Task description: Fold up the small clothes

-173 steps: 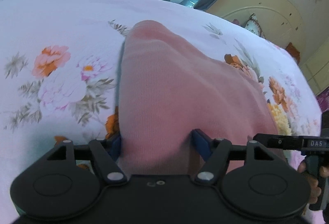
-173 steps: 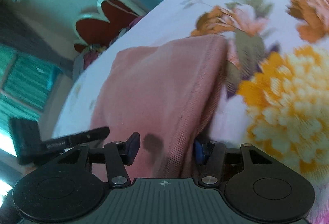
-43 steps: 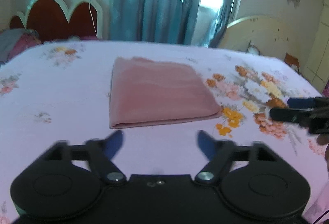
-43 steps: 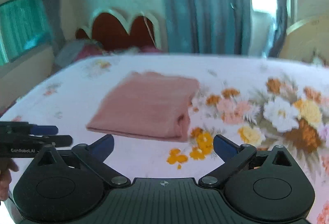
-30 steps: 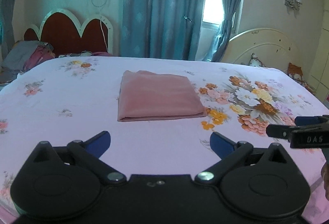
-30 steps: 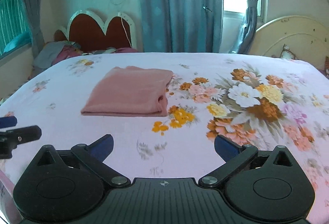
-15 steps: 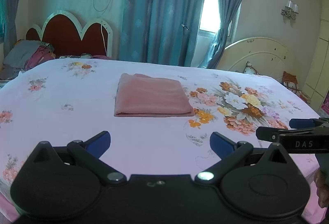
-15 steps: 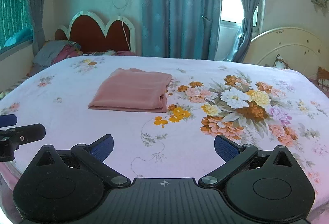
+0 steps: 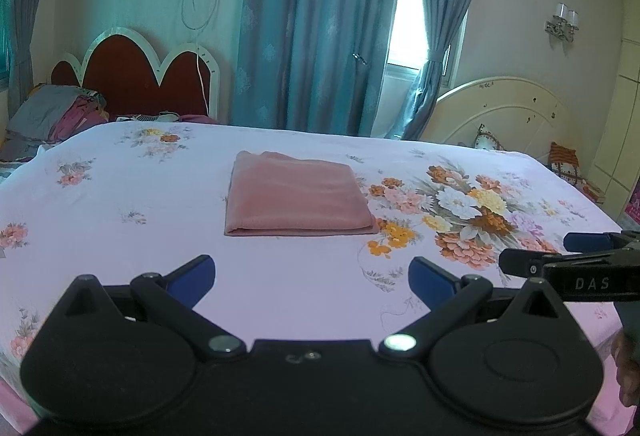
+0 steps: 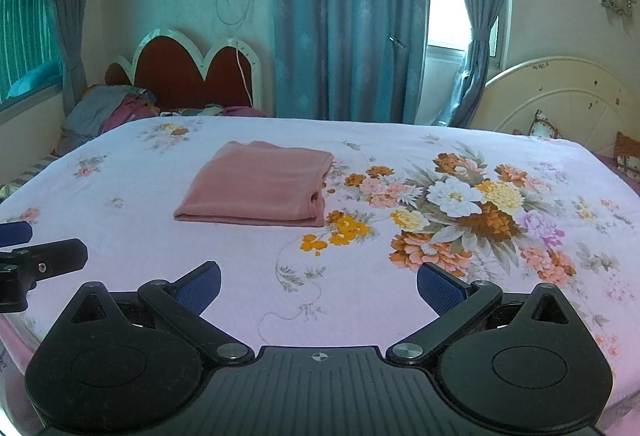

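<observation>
1. The bed [image 9: 120, 196] carried the one task thing, a pink cloth [image 9: 296, 200], which lay folded in a flat rectangle near the middle of the floral sheet, just left of the big flower print.
2. The cloth looked light, soft and limp, likely to sag and slide on itself; it seemed best taken at the thick folded edge nearest the cameras or at a corner, pinching all layers together so the stack would not come apart.
3. The left claw [image 9: 312, 276] stood wide with nothing between its blue pads, well short of the cloth.
4. The right claw [image 10: 318, 286] was likewise spread wide and held nothing, well apart from the cloth.
5. Against the frames some seconds earlier, where both claws were at the cloth with fabric between their pads, both had let go and pulled back, and the folding looked finished.
</observation>
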### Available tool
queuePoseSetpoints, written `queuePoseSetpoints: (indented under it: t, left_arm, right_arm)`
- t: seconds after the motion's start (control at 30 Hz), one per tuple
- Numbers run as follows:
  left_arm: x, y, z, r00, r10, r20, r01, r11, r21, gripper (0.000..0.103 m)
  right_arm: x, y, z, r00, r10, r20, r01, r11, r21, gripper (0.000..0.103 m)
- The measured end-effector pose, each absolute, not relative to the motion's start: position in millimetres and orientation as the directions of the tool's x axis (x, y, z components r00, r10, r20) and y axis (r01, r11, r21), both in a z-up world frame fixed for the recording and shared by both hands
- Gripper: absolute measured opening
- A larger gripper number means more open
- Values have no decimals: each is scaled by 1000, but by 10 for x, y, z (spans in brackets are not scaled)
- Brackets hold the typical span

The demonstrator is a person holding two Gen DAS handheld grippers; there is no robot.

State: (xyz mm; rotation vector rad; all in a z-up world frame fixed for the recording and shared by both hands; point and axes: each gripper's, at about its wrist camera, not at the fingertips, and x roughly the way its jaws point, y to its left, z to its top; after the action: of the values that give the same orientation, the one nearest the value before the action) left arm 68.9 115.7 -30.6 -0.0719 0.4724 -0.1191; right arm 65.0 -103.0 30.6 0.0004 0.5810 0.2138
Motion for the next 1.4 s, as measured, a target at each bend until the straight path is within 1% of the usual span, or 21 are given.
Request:
queuePoseSetpoints:
  t: [1.4]
  left_arm:
    - [778,1293,-234,895,-110,-432,90,994,-67,103]
  right_arm:
    - [715,-990,341,820,214,-531,-211,975,67,103]
